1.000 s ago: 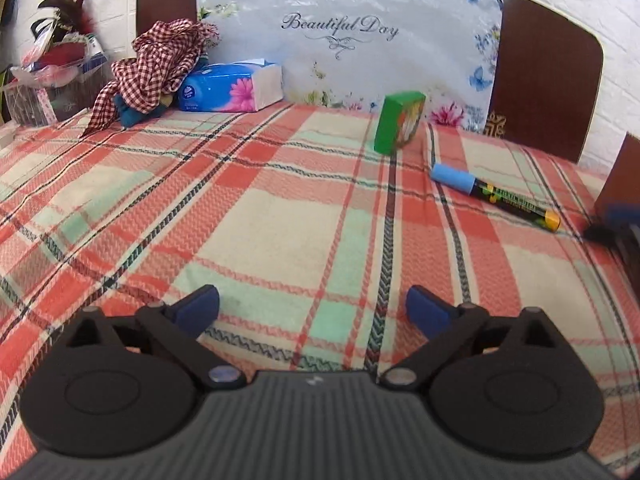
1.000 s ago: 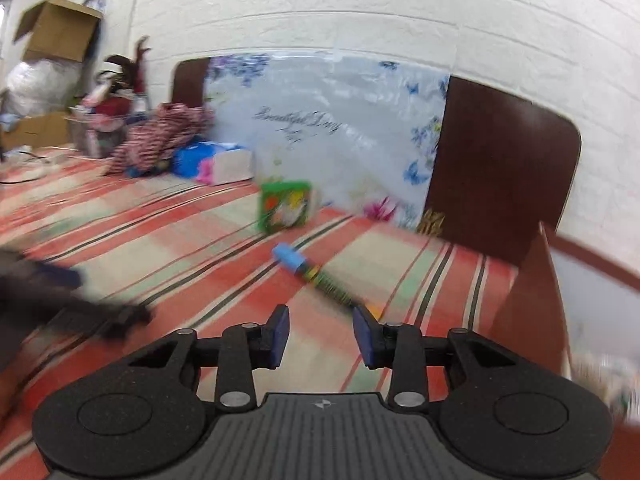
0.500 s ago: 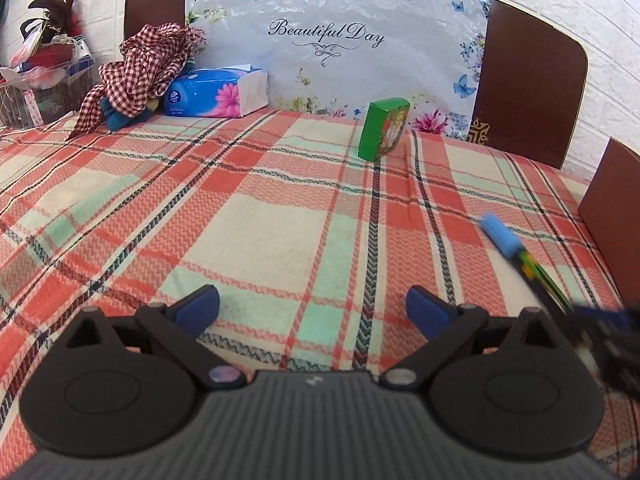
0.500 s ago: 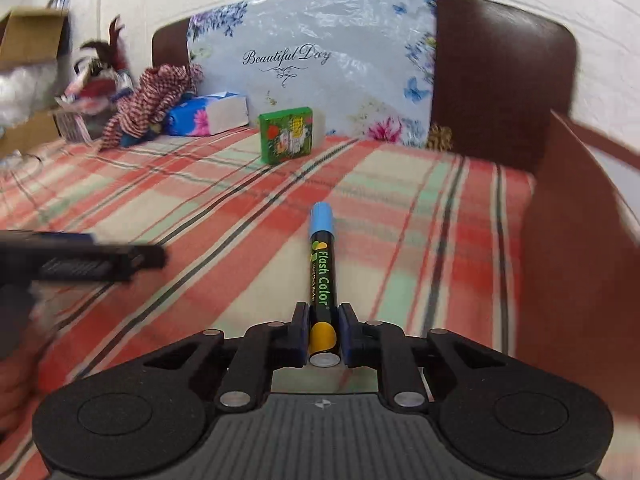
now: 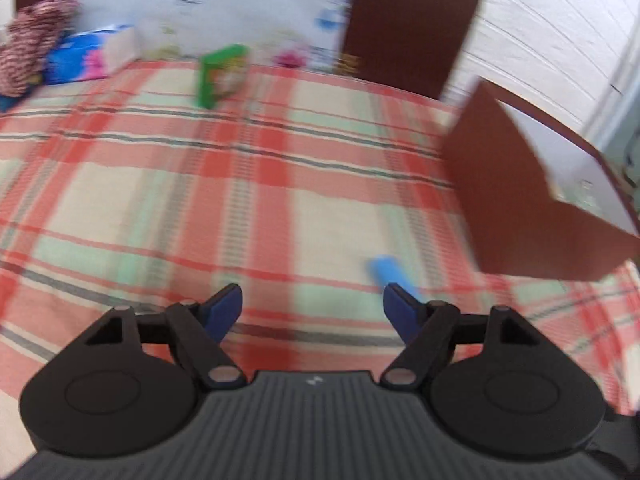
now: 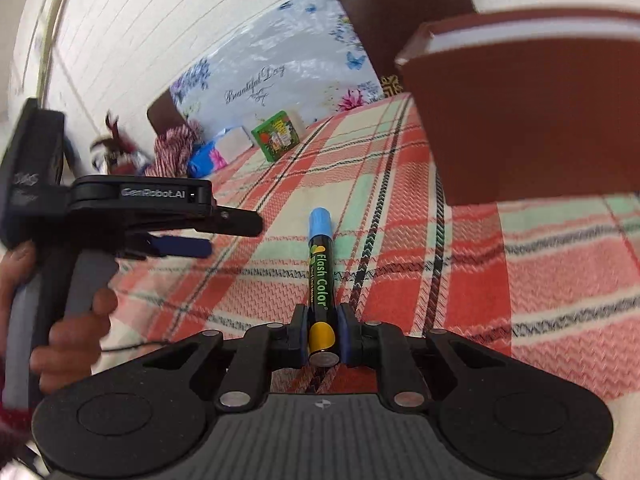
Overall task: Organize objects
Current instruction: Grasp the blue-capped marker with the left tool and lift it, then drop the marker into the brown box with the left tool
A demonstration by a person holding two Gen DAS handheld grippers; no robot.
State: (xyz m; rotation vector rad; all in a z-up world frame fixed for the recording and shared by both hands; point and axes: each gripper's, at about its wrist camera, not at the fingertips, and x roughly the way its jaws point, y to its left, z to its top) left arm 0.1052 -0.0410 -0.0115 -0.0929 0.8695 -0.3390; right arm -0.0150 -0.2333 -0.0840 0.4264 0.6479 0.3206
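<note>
- While the marker point(image 6: 319, 276), a glossy black tube with a blue cap, is pinched at its yellow end by the right gripper point(image 6: 322, 334) fingers, it is held over the plaid woven surface point(image 6: 460, 280)
- Beside it, the brown box point(image 6: 528, 120) wall rises; open cloth is seen towards the green box point(image 6: 277, 136)
- Left gripper point(image 5: 312, 312) fingers are seen closing on nothing

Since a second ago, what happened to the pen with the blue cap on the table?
The right tongs closed on the pen and lifted it off the tablecloth, pointing it toward the brown box. The left tongs swung right toward the pen's blue cap; their jaws are closing with nothing between them. The green box, tissue pack and checked cloth stayed put.
</note>
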